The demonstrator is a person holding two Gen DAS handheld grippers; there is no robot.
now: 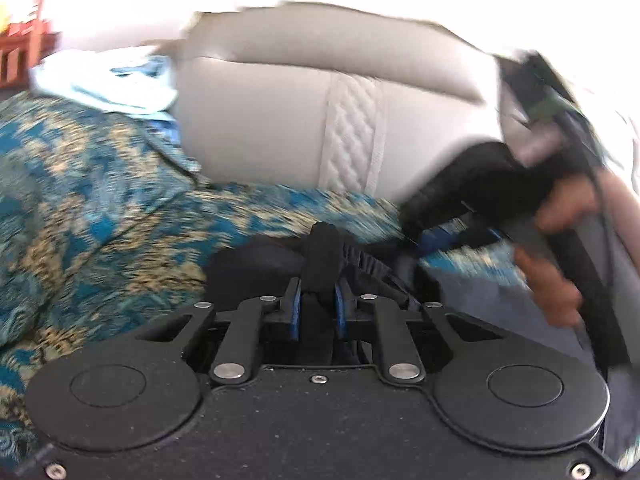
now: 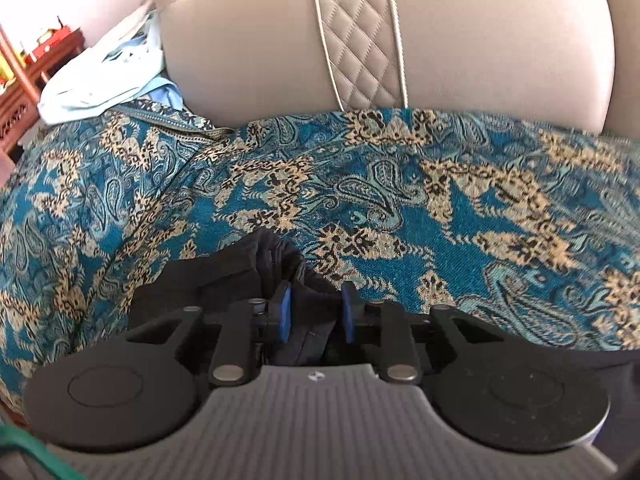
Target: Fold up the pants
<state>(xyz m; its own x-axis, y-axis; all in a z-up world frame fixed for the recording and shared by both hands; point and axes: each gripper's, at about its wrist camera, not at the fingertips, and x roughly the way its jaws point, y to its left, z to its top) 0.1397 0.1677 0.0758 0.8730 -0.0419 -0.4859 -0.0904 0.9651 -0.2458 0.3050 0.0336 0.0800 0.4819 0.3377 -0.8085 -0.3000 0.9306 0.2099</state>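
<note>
The pants (image 1: 256,264) are dark, nearly black, and lie bunched on a teal and beige patterned bedspread (image 1: 100,200). My left gripper (image 1: 318,304) is shut on a raised fold of that cloth, which stands up between its blue pads (image 1: 295,312). In the right wrist view a crumpled part of the pants (image 2: 224,276) fills the gap of my right gripper (image 2: 316,312), and its blue pads (image 2: 285,312) press on it. The right gripper (image 1: 444,240) also shows blurred at the right of the left wrist view, held by a person's hand (image 1: 560,208).
A beige padded headboard (image 2: 360,40) with a quilted strip rises behind the bedspread (image 2: 440,200). Pale blue clothes (image 2: 100,84) are piled at the back left. Reddish wooden furniture (image 2: 24,92) stands beyond the left edge.
</note>
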